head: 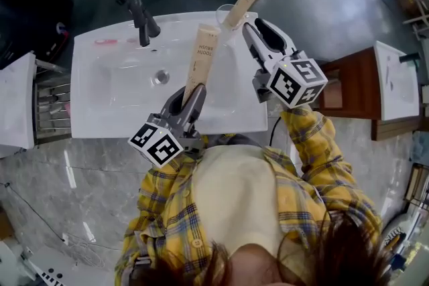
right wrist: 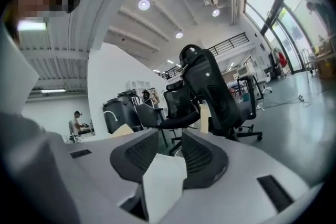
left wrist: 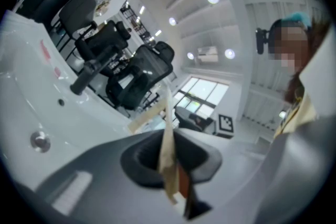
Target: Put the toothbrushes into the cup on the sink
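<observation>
One boxed toothbrush (head: pixel 244 1) leans in the clear cup (head: pixel 223 13) at the one-o'clock rim of the sink (head: pixel 100 97), and the right gripper (head: pixel 253 25), at the cup's four o'clock, has its jaws parted and empty. The left gripper (head: pixel 194 96) is clenched on the second boxed toothbrush (head: pixel 201 53) over the sink. Delivering it looks to be the step in hand, which calls for a carry toward one o'clock, then lowering it end-first into the cup.

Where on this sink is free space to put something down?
The basin left of the drain is bare, and so is the front left rim. The back right corner is crowded: the cup, the toothbrush box in it, and the right gripper.
</observation>
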`<state>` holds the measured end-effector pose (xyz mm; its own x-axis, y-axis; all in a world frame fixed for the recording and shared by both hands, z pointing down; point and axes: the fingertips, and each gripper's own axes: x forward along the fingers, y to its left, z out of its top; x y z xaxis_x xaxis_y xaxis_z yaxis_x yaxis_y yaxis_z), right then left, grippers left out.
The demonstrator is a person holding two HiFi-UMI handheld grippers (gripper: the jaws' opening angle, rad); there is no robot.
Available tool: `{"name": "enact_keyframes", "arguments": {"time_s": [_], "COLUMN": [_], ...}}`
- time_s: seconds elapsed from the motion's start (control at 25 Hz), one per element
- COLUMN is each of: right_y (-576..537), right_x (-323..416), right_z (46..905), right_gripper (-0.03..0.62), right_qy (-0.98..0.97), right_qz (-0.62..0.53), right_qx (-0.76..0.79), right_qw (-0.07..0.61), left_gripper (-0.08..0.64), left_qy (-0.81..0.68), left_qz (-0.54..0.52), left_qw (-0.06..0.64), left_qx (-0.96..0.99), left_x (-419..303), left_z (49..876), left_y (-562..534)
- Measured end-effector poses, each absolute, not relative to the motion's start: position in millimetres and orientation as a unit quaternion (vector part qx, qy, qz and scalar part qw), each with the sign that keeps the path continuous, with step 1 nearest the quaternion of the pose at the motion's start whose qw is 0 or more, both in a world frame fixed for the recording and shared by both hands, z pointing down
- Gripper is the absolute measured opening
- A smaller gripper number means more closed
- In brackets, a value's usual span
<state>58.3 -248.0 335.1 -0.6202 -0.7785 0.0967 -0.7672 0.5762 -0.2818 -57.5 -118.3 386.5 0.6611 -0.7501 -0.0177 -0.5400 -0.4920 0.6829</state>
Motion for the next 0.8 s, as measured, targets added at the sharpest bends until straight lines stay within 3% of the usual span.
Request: {"name": "enact_keyframes", "arguments": {"time_s": [0.8], "right_y": [-165.4], "right_x": [4.4], "right_z": [345.8], "right_gripper": [0.123], "right_qy": [0.899], "right_qz": [-0.34], "right_qx": [-0.272], "right_qw": [0.048], "left_gripper": [0.04], "left_qy": [-0.289], "left_qz": [-0.179], "left_qw": [0.356], "left_qx": [0.87], "left_x": [-32.1], "left_z": [378.0], "left_y": [-114.2]}}
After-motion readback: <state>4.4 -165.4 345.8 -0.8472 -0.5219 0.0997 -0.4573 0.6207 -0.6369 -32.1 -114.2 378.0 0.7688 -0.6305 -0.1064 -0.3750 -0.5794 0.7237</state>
